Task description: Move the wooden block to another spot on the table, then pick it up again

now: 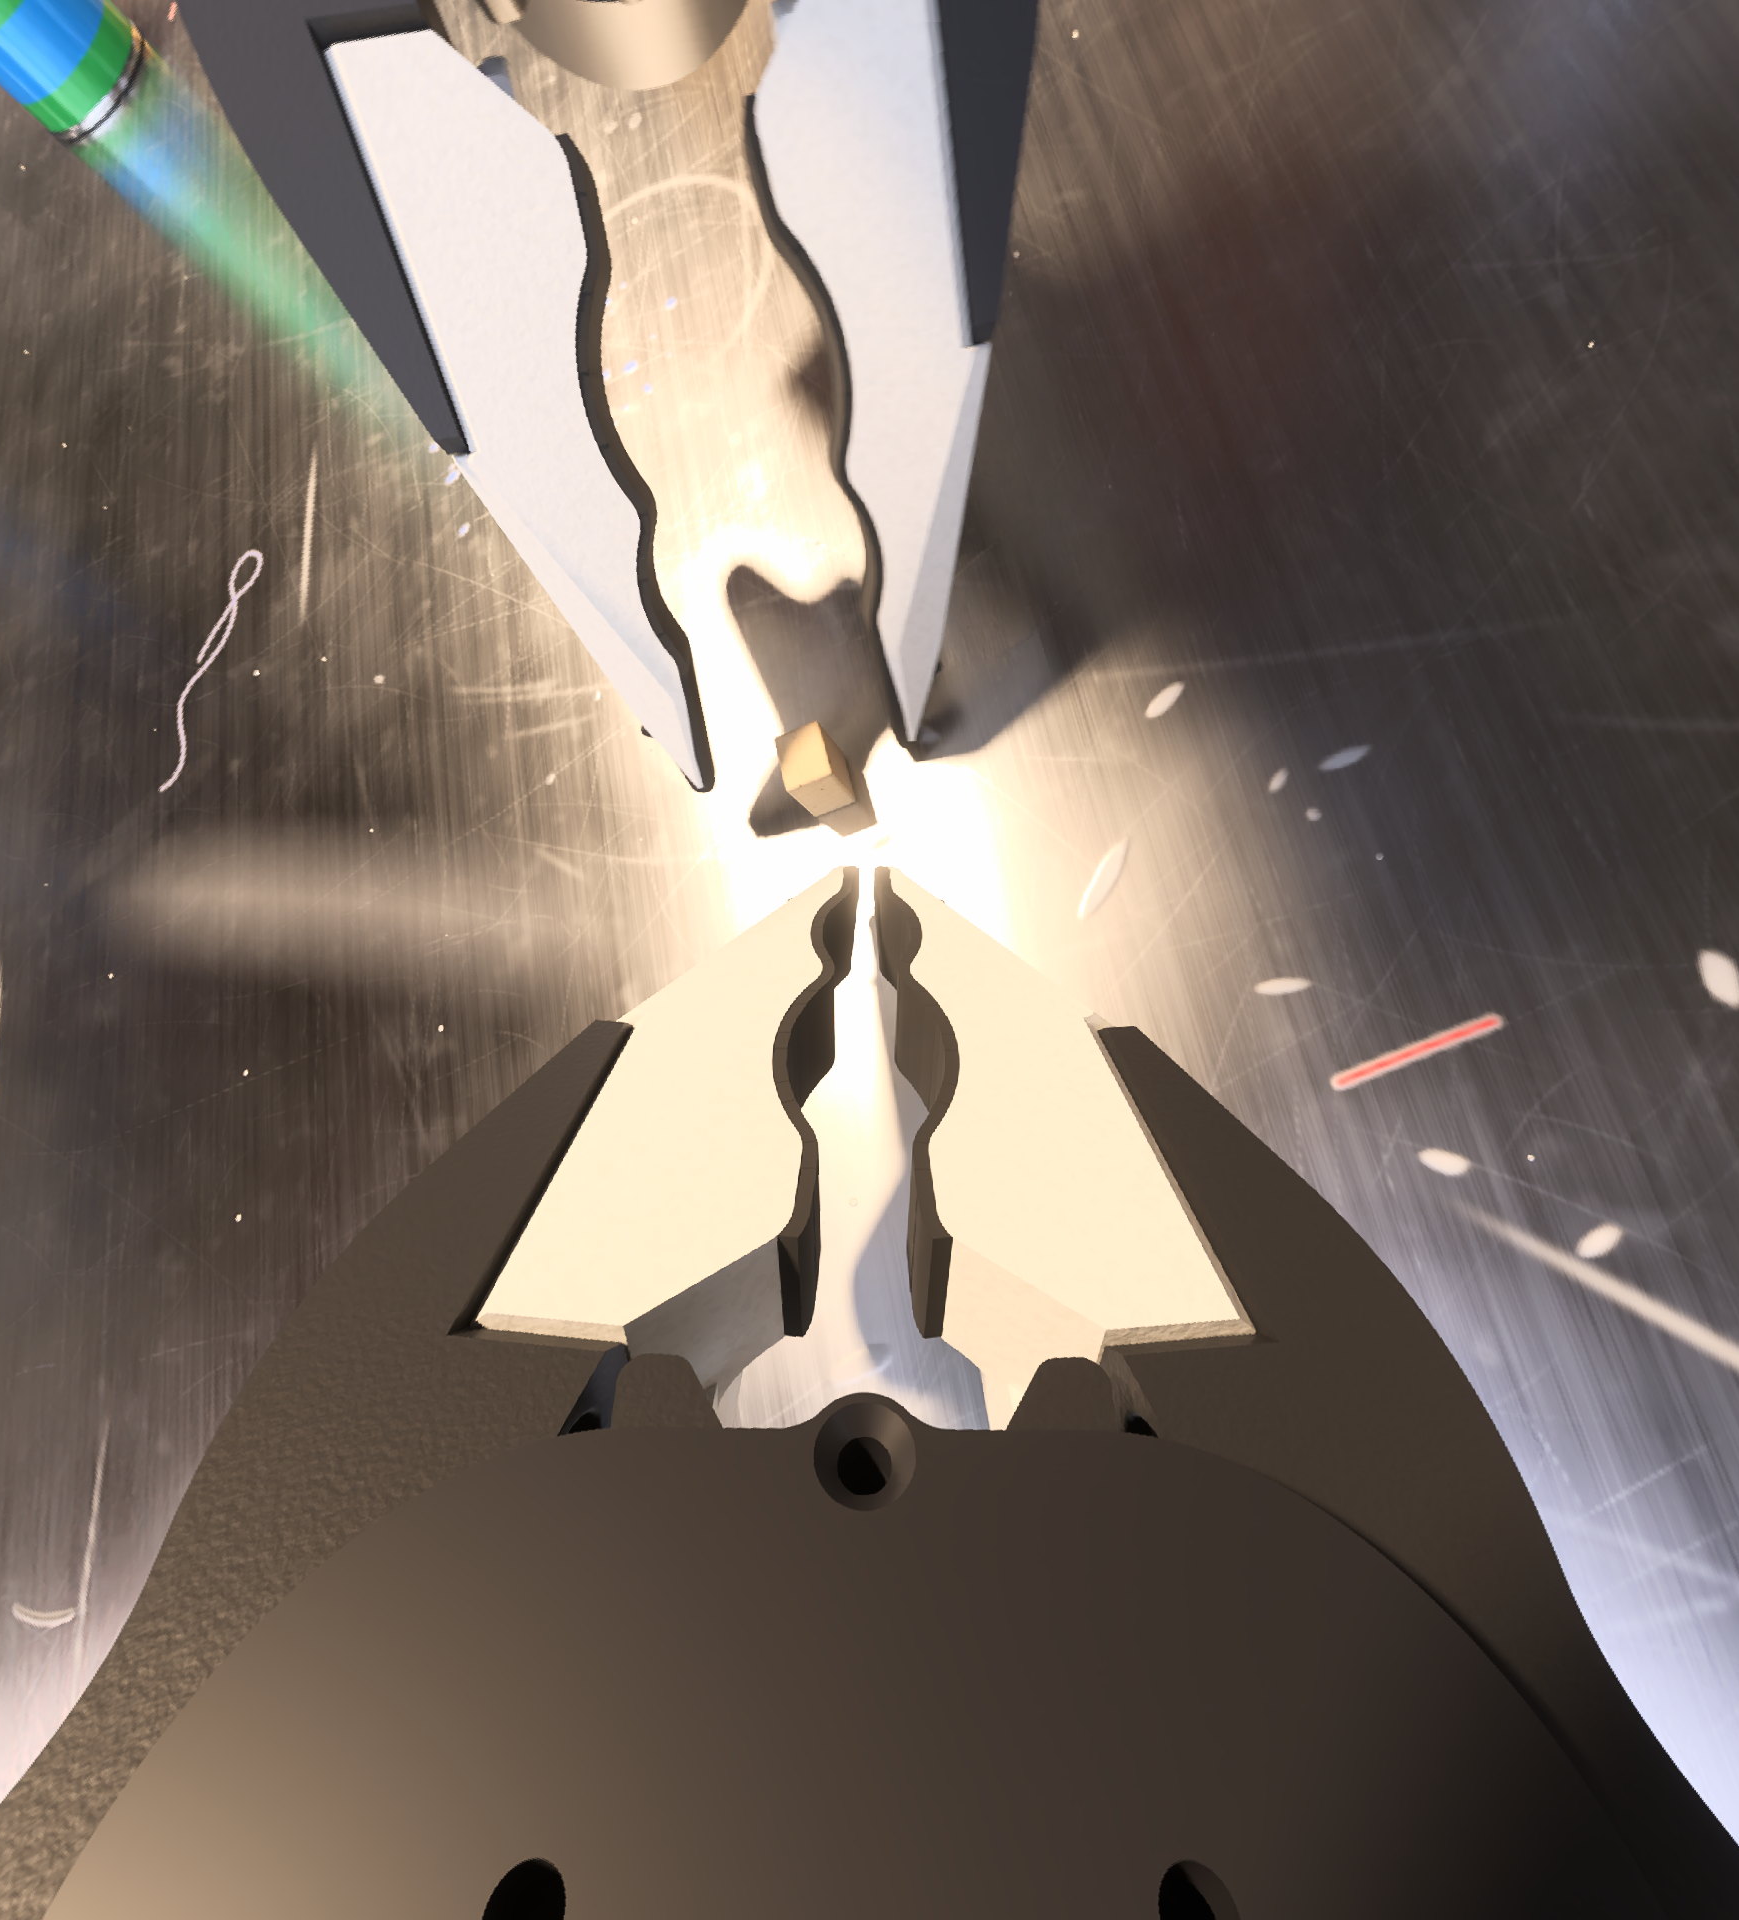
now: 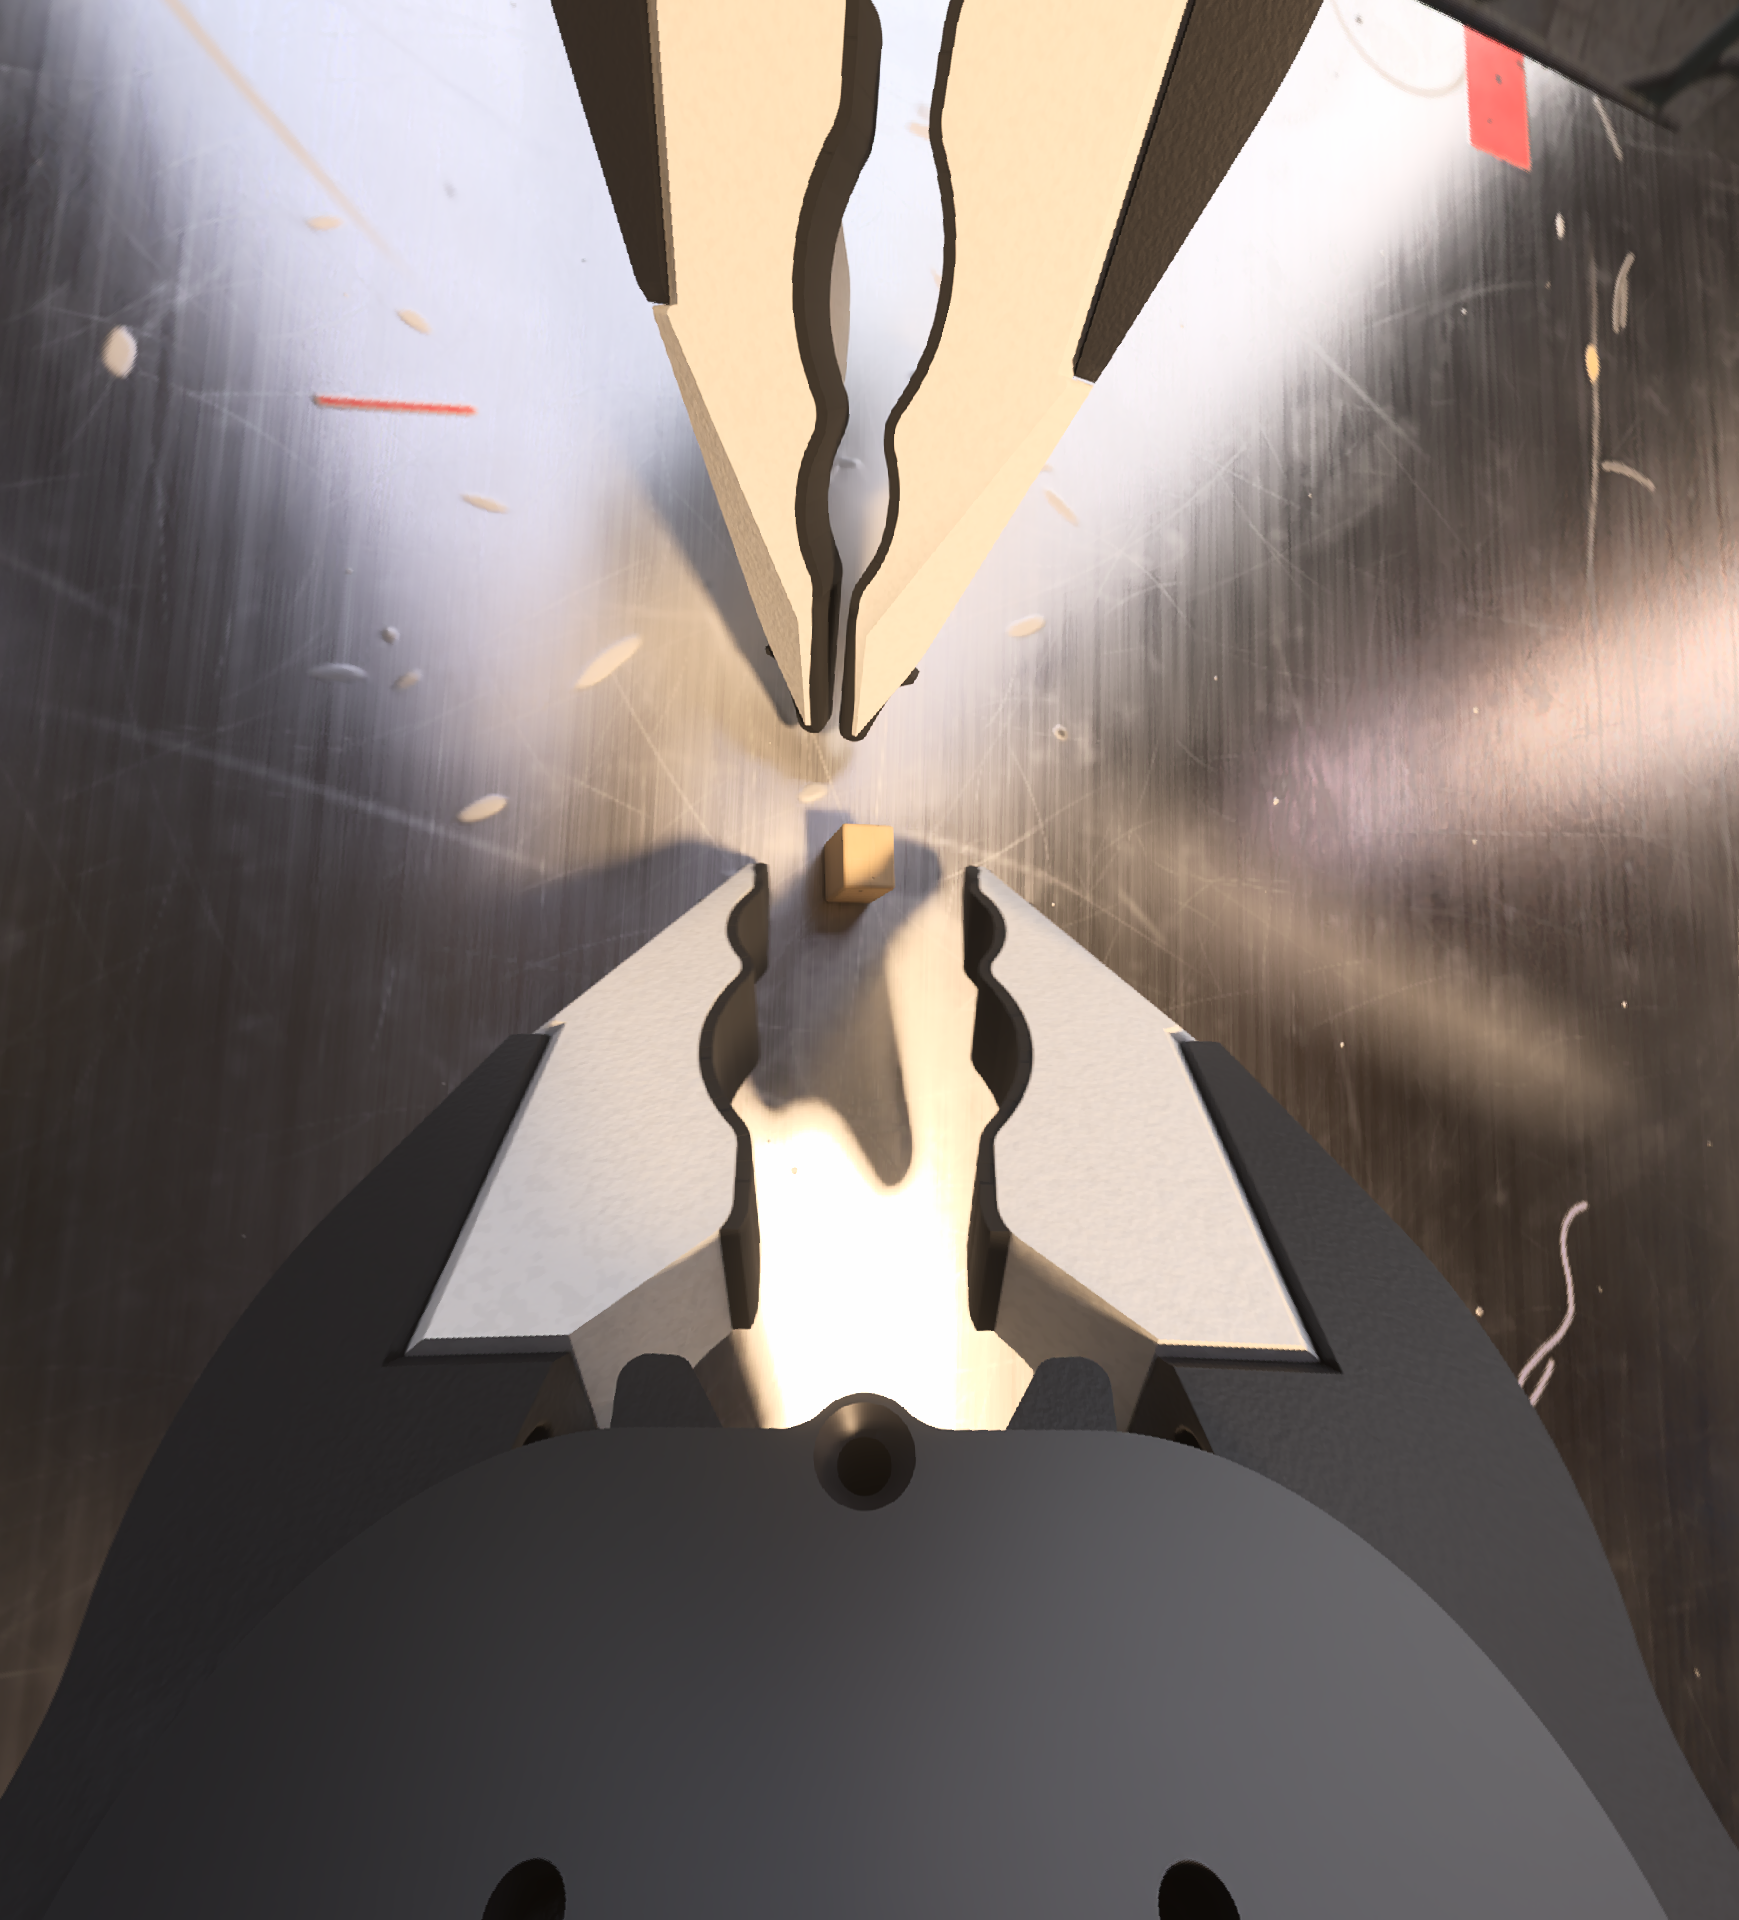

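Observation:
A small wooden block (image 1: 821,781) lies on the scratched metal table (image 1: 1364,623). In the left wrist view my left gripper (image 1: 867,873) is shut and empty, its tips just short of the block. The right gripper (image 1: 808,764) comes in from the far side, open, with the block between its tips. In the right wrist view the block (image 2: 857,862) sits between the tips of my open right gripper (image 2: 865,878), touching neither finger as far as I can see. The shut left gripper (image 2: 832,727) points at it from beyond.
A blue and green cylinder (image 1: 65,62) lies at the far left in the left wrist view. A thin red mark (image 1: 1416,1051) and pale flecks dot the table. A red tag (image 2: 1499,94) and a dark object (image 2: 1696,62) sit at the top right in the right wrist view.

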